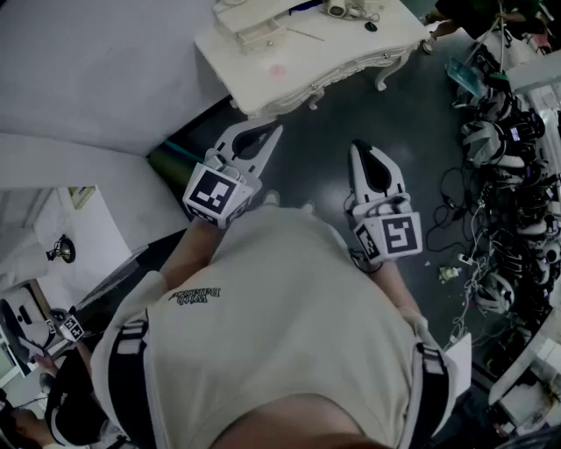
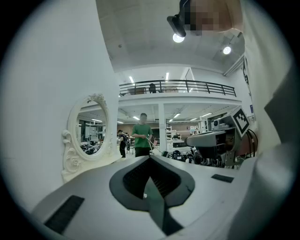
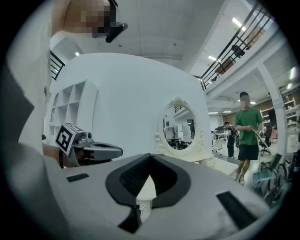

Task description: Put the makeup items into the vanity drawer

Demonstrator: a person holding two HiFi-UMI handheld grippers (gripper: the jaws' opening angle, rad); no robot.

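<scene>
In the head view the white vanity table (image 1: pixel 351 53) stands far ahead on the dark floor. A small drawer box (image 1: pixel 254 28) and a few small makeup items (image 1: pixel 347 9) sit on its top. Both grippers are held close to the person's chest, well short of the vanity. My left gripper (image 1: pixel 275 130) points up and right with its jaws shut and empty. My right gripper (image 1: pixel 358 146) points up, also shut and empty. The oval vanity mirror (image 2: pixel 90 131) shows in the left gripper view, and the same mirror (image 3: pixel 180 127) shows in the right gripper view.
A heap of cables and headsets (image 1: pixel 508 175) covers the floor at the right. A white table with a small dark ornament (image 1: pixel 60 250) is at the left. A person in a green shirt (image 3: pixel 247 133) stands in the distance beyond the vanity.
</scene>
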